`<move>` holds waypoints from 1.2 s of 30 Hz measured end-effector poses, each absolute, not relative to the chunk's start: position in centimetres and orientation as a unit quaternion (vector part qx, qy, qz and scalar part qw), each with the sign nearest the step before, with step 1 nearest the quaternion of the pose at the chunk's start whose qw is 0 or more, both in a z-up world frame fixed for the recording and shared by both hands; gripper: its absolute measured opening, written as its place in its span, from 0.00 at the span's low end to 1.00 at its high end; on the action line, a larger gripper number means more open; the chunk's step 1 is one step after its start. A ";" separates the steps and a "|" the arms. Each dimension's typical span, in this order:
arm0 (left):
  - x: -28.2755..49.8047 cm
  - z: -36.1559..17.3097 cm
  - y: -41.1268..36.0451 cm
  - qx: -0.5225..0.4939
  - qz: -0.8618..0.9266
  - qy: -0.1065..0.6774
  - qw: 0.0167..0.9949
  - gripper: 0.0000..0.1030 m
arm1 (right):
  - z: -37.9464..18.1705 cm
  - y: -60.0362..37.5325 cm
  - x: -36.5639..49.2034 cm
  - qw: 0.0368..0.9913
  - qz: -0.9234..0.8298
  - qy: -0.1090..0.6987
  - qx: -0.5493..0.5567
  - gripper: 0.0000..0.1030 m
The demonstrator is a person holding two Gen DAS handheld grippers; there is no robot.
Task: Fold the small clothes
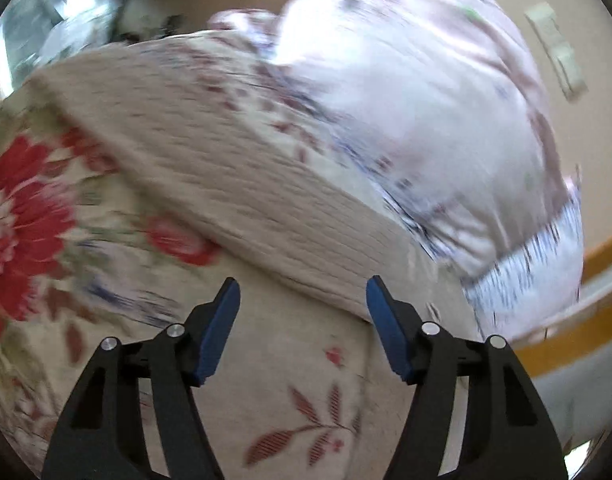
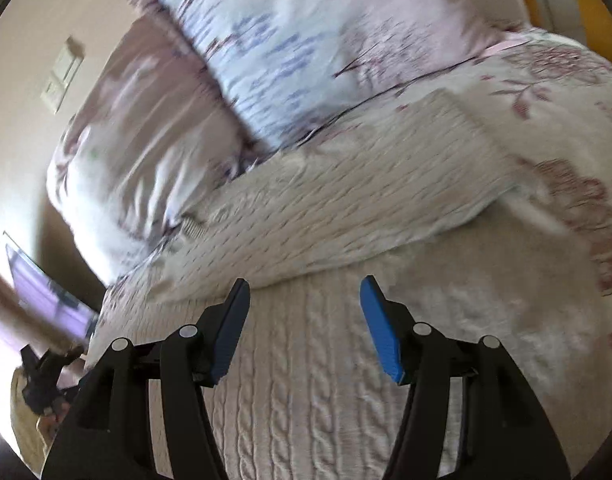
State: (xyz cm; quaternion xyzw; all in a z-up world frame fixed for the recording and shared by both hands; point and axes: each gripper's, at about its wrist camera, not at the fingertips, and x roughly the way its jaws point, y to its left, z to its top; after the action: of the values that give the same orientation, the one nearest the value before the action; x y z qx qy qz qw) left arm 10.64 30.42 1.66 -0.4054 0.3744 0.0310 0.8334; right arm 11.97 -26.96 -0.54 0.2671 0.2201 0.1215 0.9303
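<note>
— Cotton, printed with flowers: that is the one bedsheet [image 1: 34,208] under everything, the biggest thing I see. Big red blooms show in my left view; in my right view the sheet's [image 2: 566,184] print is a paler, dusty red.

— How many pillows?

— Two in my right view, both smooth and puffy, pinkish white with lilac marks: one pillow [image 2: 118,148] on the left by the wall, the other pillow [image 2: 306,40] higher up beside it. My left view blurs them; I can make out one pillow mass [image 1: 418,112] and cannot split it.

— And the garment?

— One knit piece, cream. It lies on the sheet just below the pillows. In my right view the sweater [image 2: 314,380] shows thick cable braids under my claw, with a folded part above in a finer ribbed stitch. My left view gives only a ribbed slab of the sweater [image 1: 234,176], slanting across the sheet.

— Your claws?

— Two, each with black arms and two blue pads. My left gripper [image 1: 303,330] is spread, nothing between the pads, hanging over the sheet with the knit's edge by its right pad. My right gripper [image 2: 305,330] is spread too, over the cable knit, pinching nothing.

— Anything smaller?

— One wall switch plate [image 2: 62,76], pale and rectangular, seen in both views.
</note>
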 end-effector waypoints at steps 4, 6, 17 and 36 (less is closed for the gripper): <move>11.0 0.8 33.0 -0.442 0.064 0.360 0.819 0.59 | -0.8 -26.7 12.1 0.928 0.134 0.228 0.263 0.62; 11.3 0.6 33.8 -0.460 0.074 0.350 0.813 0.58 | -0.9 -26.9 12.2 0.926 0.137 0.228 0.269 0.63; 11.6 -0.3 38.9 -0.519 0.114 0.329 0.780 0.21 | -1.1 -26.6 12.2 0.922 0.151 0.234 0.268 0.65; 18.5 9.6 22.7 -0.444 -0.107 0.274 0.846 0.06 | -1.1 -26.8 12.0 0.917 0.172 0.226 0.282 0.66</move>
State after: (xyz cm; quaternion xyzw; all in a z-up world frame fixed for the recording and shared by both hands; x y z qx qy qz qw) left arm 18.53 22.74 9.61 -0.4444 0.2736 -0.1069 0.8463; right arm 12.03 -26.82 -1.14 0.2816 0.2257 0.1716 0.9167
